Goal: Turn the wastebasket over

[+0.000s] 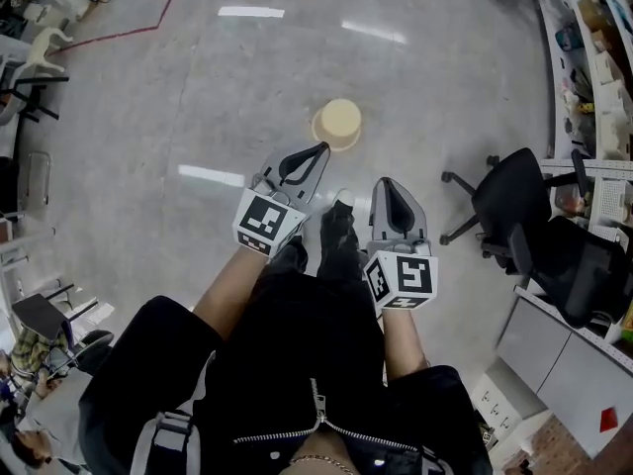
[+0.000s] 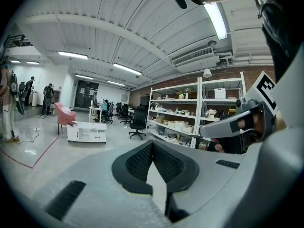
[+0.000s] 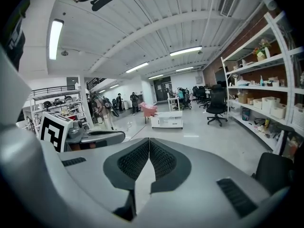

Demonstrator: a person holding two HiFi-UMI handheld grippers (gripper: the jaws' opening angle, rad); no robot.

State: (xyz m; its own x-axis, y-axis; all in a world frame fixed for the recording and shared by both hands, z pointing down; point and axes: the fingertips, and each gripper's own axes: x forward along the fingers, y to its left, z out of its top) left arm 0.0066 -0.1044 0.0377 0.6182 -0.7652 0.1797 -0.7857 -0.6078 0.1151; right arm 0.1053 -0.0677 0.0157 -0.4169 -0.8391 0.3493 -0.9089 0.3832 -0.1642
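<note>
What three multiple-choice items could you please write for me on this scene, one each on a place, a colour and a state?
1. Where is the wastebasket?
A: on the floor, ahead of the left claw and the right claw.
B: between the left claw's jaws.
C: lifted in the right claw.

2. What colour is the wastebasket?
A: black.
B: cream.
C: red.

3. How do the two claws stand?
A: both wide open.
B: the left claw shut on the wastebasket.
C: both shut, holding nothing.

Answers:
1 A, as the head view shows it on the floor beyond both tips.
2 B, as its body is pale cream.
3 C, as each gripper view shows the jaws together with nothing between them.
</note>
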